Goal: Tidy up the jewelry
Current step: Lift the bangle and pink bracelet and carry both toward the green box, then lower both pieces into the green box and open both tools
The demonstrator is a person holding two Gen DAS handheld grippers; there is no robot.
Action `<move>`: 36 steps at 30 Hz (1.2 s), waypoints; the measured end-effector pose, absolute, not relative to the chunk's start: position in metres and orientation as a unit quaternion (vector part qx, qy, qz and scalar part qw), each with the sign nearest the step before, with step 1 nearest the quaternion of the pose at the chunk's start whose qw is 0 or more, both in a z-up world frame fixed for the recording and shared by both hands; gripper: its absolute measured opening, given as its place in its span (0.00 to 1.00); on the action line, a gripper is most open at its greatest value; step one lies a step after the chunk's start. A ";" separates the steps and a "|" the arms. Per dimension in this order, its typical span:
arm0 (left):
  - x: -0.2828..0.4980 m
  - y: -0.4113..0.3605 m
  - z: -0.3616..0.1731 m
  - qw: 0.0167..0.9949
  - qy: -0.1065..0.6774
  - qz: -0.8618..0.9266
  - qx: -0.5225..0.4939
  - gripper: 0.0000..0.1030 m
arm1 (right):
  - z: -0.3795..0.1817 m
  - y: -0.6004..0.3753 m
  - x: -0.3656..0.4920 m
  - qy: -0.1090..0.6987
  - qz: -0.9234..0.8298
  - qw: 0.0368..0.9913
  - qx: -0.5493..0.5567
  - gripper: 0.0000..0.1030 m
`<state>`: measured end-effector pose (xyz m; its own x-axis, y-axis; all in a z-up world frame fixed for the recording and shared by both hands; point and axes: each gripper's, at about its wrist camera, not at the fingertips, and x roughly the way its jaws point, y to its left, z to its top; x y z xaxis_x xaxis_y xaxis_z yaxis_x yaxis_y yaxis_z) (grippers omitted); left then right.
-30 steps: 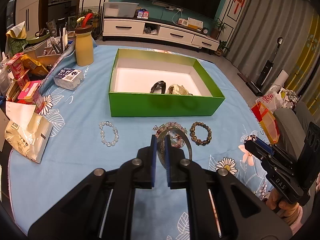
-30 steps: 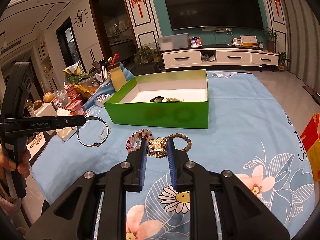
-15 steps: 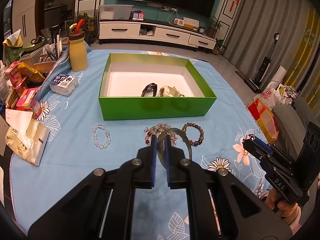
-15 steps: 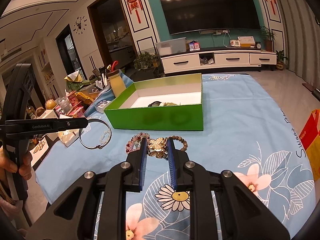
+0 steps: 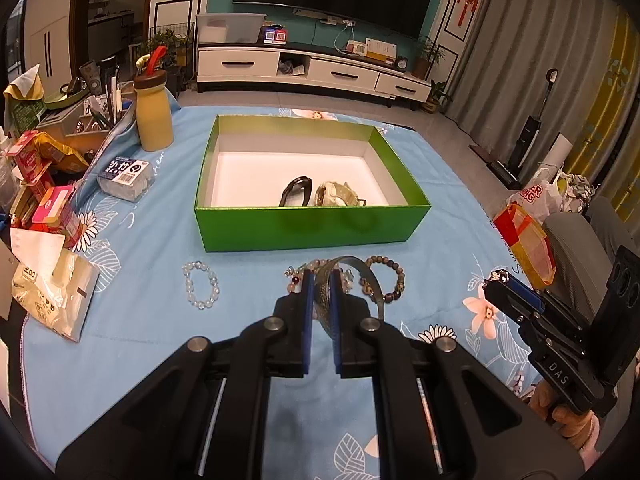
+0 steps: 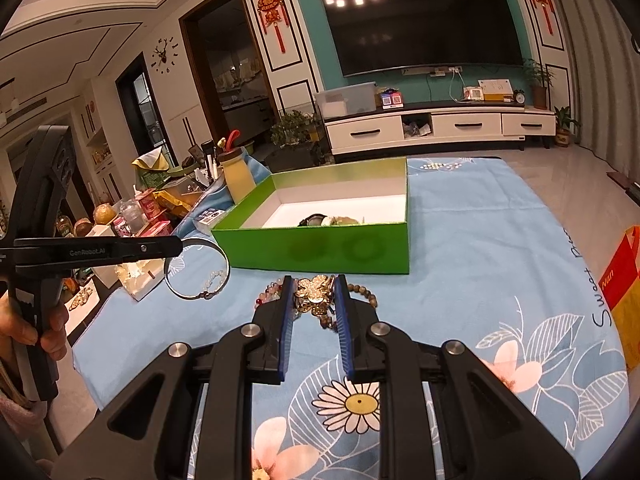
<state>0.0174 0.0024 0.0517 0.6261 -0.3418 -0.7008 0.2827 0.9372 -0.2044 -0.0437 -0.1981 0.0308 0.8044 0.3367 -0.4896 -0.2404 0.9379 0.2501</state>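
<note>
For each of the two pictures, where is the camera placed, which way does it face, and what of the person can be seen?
Left wrist: on the left gripper, facing the green box; it pinches a metal bangle; the right gripper and hand show at right.
Right wrist: on the right gripper, facing the box; it holds a gold flower ornament; the left gripper and hand show at left.
Shared: box, bangle, blue floral cloth.

The left gripper (image 5: 321, 280) is clamped on a thin metal bangle (image 5: 362, 276) held above the table, while the right gripper (image 6: 312, 286) pinches a gold flower ornament (image 6: 315, 295) between its blue pads.
</note>
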 end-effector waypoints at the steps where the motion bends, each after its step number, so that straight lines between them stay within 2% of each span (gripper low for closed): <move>1: 0.019 0.002 0.053 0.902 0.395 -0.173 -0.037 0.07 | 0.032 -0.197 -0.043 0.272 0.154 0.946 0.087 0.19; 36: 0.075 0.019 0.053 0.909 0.381 -0.165 -0.050 0.07 | 0.039 -0.177 0.019 0.265 0.170 0.947 0.069 0.19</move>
<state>0.0754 0.0195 0.0529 0.6560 -0.3376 -0.6751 0.2621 0.9406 -0.2157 0.0194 -0.1767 0.0394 0.8021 0.3584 -0.4777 -0.2854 0.9327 0.2204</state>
